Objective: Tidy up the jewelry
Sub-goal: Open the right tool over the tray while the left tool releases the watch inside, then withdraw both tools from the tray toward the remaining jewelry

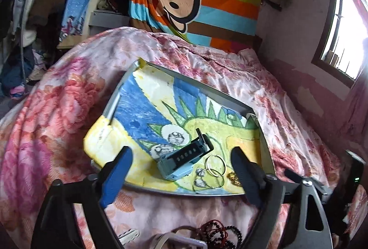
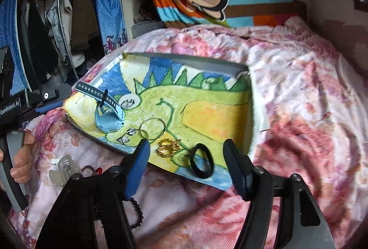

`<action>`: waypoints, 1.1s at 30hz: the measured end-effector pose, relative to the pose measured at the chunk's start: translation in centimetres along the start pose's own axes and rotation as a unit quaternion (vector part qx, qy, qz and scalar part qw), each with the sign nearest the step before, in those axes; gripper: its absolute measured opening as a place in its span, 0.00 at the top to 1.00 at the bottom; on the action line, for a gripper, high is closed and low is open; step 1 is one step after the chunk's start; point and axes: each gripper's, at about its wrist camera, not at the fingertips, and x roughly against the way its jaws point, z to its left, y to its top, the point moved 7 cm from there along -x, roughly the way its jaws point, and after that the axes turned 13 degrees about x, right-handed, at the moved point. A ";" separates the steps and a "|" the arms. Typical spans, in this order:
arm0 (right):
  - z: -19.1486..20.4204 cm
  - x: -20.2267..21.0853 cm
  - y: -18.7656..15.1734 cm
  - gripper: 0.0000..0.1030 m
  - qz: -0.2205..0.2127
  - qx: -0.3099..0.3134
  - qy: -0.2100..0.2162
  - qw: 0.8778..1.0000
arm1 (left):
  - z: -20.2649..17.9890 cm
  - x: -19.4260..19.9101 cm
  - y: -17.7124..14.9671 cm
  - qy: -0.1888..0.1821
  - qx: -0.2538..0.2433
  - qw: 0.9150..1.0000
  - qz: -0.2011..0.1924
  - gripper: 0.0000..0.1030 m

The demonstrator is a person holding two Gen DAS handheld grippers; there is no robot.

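While both grippers, left (image 1: 181, 162) and right (image 2: 186, 152), are gaping empty, I'm seeing watch (image 1: 178, 160), rings (image 1: 215, 167), chain (image 2: 169, 147), band (image 2: 202, 161) on tray (image 2: 195, 60); near beads (image 1: 220, 231) remaining.

The right gripper (image 2: 186, 145) stands with its jaws apart, nothing between the pads. Just ahead, between the fingertips, a black band (image 2: 202, 164) lies on the tray (image 2: 207, 63) (lined with a dinosaur drawing). A gold chain (image 2: 168, 148) is beside the left finger; silver hoops (image 2: 154, 129) and a blue watch (image 2: 108, 118) lie farther ahead-left.
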 end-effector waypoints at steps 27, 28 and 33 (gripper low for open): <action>7.9 15.5 -1.2 0.02 -0.105 0.058 -0.047 0.992 | 1.5 16.8 -5.1 0.018 -0.081 0.989 -0.123 0.00; 8.1 15.7 -1.5 0.02 -0.104 0.058 -0.047 0.992 | 1.7 17.1 -5.4 0.020 -0.083 0.989 -0.124 0.00; 9.0 16.2 -3.0 0.02 -0.094 0.054 -0.047 0.993 | 2.8 17.6 -7.0 0.032 -0.096 0.988 -0.119 0.00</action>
